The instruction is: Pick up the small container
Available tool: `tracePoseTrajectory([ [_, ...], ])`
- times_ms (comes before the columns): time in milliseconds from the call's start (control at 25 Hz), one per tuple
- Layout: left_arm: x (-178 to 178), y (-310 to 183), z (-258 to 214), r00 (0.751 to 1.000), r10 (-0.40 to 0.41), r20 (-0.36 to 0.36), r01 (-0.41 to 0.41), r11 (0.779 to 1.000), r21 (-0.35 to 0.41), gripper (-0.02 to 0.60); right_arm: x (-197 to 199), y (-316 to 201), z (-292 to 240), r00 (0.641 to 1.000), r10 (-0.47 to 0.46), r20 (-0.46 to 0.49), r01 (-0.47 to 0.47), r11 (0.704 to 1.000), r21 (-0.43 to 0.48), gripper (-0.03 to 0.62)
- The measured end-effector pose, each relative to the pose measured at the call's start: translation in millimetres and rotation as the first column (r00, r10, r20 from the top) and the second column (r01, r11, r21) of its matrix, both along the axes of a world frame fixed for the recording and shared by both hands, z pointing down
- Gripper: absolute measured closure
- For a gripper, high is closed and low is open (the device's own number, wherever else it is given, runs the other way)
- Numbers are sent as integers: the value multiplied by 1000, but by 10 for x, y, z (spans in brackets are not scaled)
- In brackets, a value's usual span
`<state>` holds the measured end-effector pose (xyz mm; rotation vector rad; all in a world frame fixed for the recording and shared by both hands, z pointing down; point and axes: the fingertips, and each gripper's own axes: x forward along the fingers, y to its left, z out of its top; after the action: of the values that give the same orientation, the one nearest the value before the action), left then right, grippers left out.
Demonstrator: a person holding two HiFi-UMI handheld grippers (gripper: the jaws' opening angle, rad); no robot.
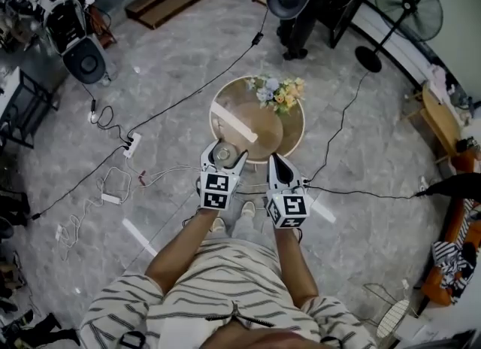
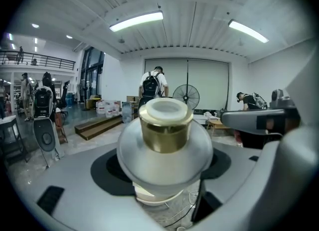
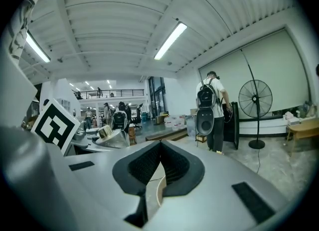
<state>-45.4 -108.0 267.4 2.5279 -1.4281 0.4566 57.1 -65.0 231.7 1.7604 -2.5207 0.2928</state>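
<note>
The small frosted-white round container [image 2: 166, 148], with its gold collar and white cap, sits between the jaws of the left gripper [image 1: 223, 161]. Those jaws are clamped on its bulbous body at the near edge of the round wooden table [image 1: 291, 131]. I cannot tell whether its base is clear of the tabletop.

I judge the step in hand to be the lift. I would raise it straight up, upright, with constant squeeze, because the rounded body could slip.

The right gripper [image 1: 275, 161] hangs just beside it, jaws together and empty, and I would hold it clear. The bunch of pale flowers [image 1: 279, 93] at the far rim stands well apart.
</note>
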Motion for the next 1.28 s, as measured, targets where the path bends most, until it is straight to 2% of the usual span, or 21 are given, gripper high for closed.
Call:
tracePoseTrajectory([
  [720,-8,249,-550,999,44,-28,-40,992,119,250,5,111,-396,1000,-10,-25,12,996,88,589],
  [1280,41,228,-555,998,45,-36,-41,991,128,250,129,74,-407,1000,6,-17,-5,995,99,589],
])
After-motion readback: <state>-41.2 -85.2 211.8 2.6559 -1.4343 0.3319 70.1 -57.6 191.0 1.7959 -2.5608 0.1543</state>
